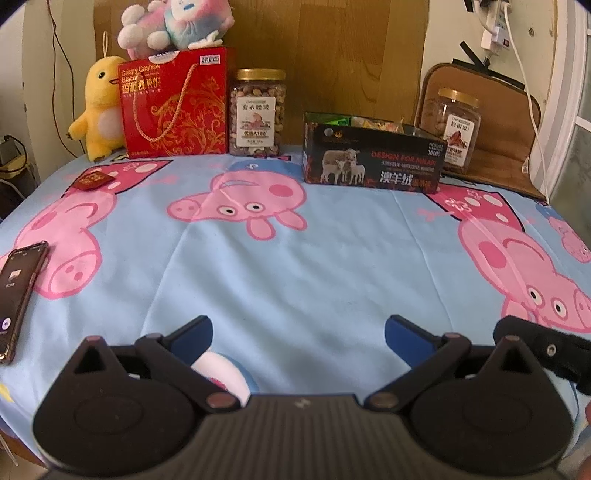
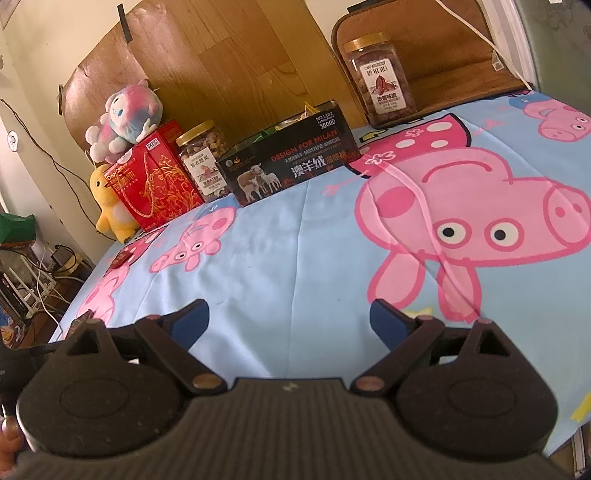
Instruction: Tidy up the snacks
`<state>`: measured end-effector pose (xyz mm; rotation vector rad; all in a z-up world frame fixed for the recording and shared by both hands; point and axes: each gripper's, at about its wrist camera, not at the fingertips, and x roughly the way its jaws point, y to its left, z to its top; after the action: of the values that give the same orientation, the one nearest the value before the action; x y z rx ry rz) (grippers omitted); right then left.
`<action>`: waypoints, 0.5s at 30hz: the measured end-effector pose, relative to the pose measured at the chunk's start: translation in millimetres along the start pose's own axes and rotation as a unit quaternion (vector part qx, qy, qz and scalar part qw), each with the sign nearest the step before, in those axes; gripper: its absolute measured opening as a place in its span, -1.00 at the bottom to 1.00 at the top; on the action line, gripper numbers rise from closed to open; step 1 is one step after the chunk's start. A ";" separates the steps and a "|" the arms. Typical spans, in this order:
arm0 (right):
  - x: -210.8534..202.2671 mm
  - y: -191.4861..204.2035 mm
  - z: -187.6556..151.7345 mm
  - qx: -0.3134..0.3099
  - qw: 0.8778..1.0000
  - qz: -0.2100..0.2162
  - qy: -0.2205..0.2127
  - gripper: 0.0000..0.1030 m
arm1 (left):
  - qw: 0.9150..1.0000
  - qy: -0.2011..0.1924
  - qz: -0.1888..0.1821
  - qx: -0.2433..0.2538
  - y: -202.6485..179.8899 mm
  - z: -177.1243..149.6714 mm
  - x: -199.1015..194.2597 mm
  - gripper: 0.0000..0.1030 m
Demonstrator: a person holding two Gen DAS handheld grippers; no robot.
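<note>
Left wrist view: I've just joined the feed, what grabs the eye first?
The cartoon pig tablecloth fills the frame. Along the back edge stand a red biscuit box with plush toys on top, a nut jar beside it, and an open black box of snacks. Both grippers are open.

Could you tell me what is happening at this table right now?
A person holds two grippers over the pig-print blue tablecloth; the left gripper and right gripper are both open and empty. Loose snack packets sit in the open black cardboard box. A small red packet lies apart on the cloth, near the red gift bag.
</note>
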<state>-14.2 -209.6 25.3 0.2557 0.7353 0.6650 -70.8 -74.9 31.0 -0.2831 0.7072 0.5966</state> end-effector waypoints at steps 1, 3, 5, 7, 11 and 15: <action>-0.2 0.2 0.1 0.000 1.000 0.000 0.000 0.86 | 1.000 -0.001 0.000 0.000 0.1 0.2 -0.1 1.00; 0.2 -0.7 1.0 0.000 1.000 0.000 -0.001 0.86 | 1.000 -0.002 0.001 0.002 0.1 1.0 0.0 1.00; -0.4 -0.8 1.5 0.000 1.000 0.000 -0.003 0.86 | 1.000 -0.003 0.003 0.002 0.1 1.4 0.7 1.00; -0.1 -1.0 2.0 0.000 1.000 0.000 -0.003 0.86 | 1.000 -0.002 0.001 0.002 0.4 1.7 0.7 1.00; -0.5 -0.8 1.7 0.002 1.000 -0.001 -0.004 0.86 | 1.000 0.000 -0.007 -0.002 1.7 0.6 1.0 1.00; -3.1 -3.1 0.8 0.003 1.000 -0.005 -0.012 0.86 | 1.000 0.010 -0.013 -0.010 3.5 1.1 3.8 1.00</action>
<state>-13.9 -213.9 26.2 0.2644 0.7159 0.6499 -70.1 -70.1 29.1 -0.3167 0.7165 0.5778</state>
